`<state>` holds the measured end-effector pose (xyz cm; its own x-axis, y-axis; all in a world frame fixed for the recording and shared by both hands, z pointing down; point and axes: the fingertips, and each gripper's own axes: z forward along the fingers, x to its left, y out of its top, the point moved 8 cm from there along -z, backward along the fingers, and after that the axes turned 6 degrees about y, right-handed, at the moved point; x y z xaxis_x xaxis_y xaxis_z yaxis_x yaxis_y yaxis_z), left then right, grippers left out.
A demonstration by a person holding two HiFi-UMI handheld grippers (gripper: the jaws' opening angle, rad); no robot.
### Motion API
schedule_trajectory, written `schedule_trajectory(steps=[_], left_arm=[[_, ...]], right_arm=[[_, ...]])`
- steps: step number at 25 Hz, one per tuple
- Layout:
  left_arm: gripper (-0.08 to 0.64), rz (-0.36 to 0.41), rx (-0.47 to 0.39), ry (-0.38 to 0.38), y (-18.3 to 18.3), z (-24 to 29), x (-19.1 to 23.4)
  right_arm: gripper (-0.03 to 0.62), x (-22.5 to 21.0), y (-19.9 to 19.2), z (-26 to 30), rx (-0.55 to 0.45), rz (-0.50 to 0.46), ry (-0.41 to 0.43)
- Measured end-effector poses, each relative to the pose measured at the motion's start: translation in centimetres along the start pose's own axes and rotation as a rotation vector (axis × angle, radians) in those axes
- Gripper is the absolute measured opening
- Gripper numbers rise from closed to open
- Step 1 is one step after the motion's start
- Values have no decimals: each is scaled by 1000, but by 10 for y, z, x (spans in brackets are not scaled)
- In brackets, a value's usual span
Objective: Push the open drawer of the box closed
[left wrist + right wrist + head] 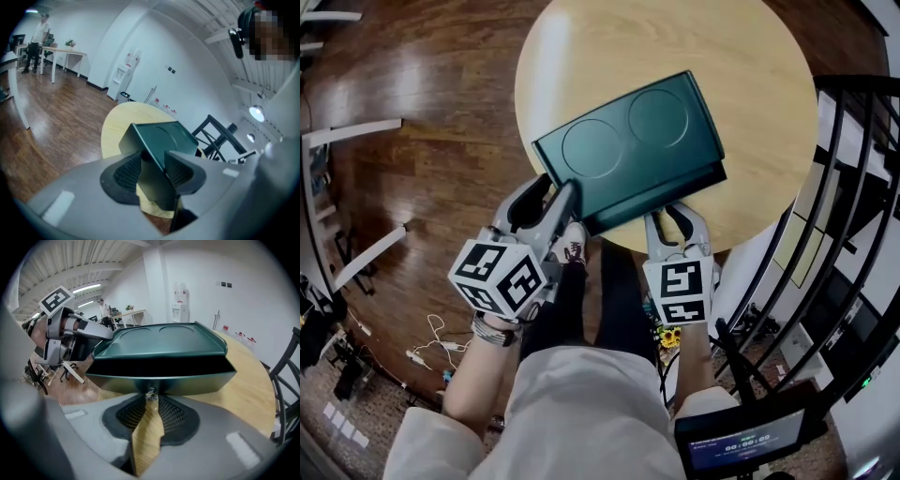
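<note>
Only the right gripper view shows the drawer (187,382) pulled out a little. The right tool (151,401) has its jaws almost together, pinching the drawer's tiny knob (150,394). The left tool (152,171) is clamped on the box's (628,150) near corner. The box lies at the desk's (750,75) near edge.

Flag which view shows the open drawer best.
Right gripper view: the drawer front faces the camera, dark gap above it, knob between the right claw tips. Head view shows only a strip jutting from the box. Left gripper view shows just the box corner.
</note>
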<state>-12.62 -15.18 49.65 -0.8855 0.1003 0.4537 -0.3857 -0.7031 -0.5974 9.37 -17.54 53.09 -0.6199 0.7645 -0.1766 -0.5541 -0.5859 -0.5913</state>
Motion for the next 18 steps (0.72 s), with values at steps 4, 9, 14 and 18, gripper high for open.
schedule_trajectory(steps=[4,9,14,18], left_arm=[[172,6,-6,5,-1,2,1],[172,8,-4,6,0,1,2],[173,12,-10,9,-1,1,-2],[175,25,-12,9,-1,1,-3]], right_arm=[[91,-3,8,9,-16,-27,14],[91,-4,14,14,-40,-29,19],[91,-7,15,13,-59,-22,22],[91,-8,18,15,-73,-20,28]])
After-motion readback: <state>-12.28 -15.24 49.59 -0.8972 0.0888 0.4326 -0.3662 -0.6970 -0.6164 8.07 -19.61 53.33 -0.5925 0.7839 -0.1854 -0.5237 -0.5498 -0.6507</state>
